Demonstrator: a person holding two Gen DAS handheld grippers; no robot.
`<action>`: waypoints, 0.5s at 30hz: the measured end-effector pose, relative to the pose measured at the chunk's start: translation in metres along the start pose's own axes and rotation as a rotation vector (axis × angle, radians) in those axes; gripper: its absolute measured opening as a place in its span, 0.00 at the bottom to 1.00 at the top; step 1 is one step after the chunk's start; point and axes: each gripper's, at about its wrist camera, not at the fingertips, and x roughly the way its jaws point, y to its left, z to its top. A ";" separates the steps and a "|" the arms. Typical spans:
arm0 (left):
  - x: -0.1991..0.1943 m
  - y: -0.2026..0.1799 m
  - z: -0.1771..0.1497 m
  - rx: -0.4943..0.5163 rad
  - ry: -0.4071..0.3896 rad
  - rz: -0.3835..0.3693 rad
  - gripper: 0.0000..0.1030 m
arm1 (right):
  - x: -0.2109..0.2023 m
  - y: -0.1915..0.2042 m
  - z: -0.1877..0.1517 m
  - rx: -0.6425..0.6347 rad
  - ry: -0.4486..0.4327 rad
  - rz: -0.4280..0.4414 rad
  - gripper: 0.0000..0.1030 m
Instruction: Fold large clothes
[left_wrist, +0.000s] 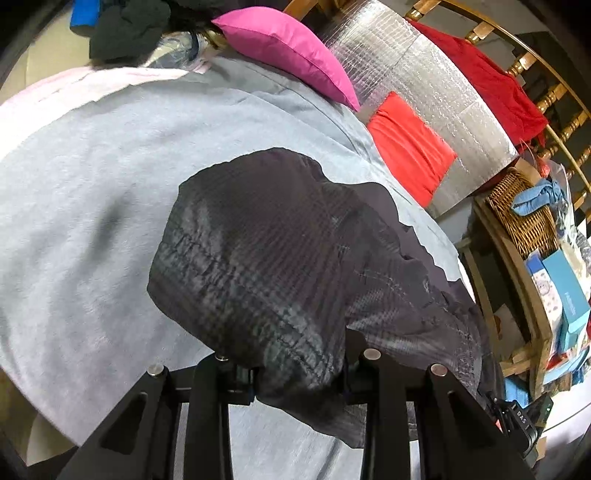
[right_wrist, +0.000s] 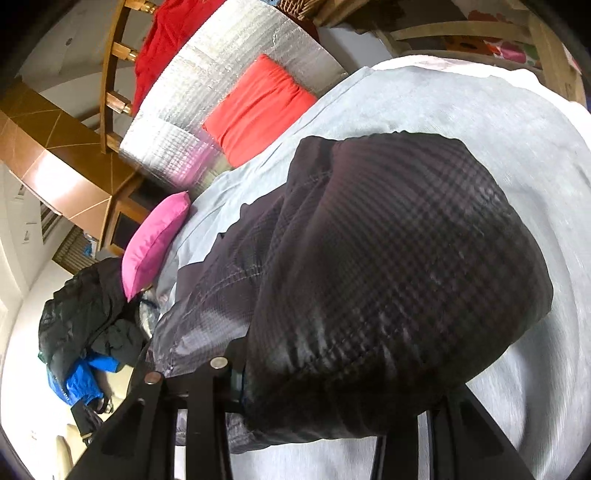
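Cluttered bedroom w/ a bed (left_wrist: 74, 184) under a pale grey-blue blanket; pink pillow (left_wrist: 291, 48) and red pillow (left_wrist: 410, 147) lie along its far edge against a silver foil-quilted roll (left_wrist: 436, 92), wooden rail behind w/ a red cloth (left_wrist: 491, 77) draped on it. Wicker basket (left_wrist: 524, 210) and boxes sit on a shelf unit beside the bed. Dark grey ripstop garment (left_wrist: 266, 251), the task item, lies bunched on the blanket, its near edge lifted and drawn into both grippers. Left gripper (left_wrist: 295, 369): fingers pinching a fold of the garment, fabric draped over and hiding the tips. Right gripper (right_wrist: 332, 398): fingers likewise clamped on the garment's edge, cloth ballooning over them, right finger mostly covered. In the right wrist view a pile of dark and blue clothes (right_wrist: 85, 350) sits at the bed's far end past the pink pillow. Both views motion-blurred on the fabric.
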 end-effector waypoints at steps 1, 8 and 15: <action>-0.002 0.000 -0.001 0.008 0.000 0.007 0.32 | -0.003 -0.001 -0.005 -0.001 0.001 0.003 0.40; 0.009 -0.002 -0.004 0.105 0.065 0.109 0.47 | 0.005 -0.012 -0.019 0.025 0.061 -0.017 0.44; -0.008 0.018 0.000 0.108 0.142 0.103 0.71 | -0.009 -0.027 -0.021 0.102 0.160 -0.014 0.66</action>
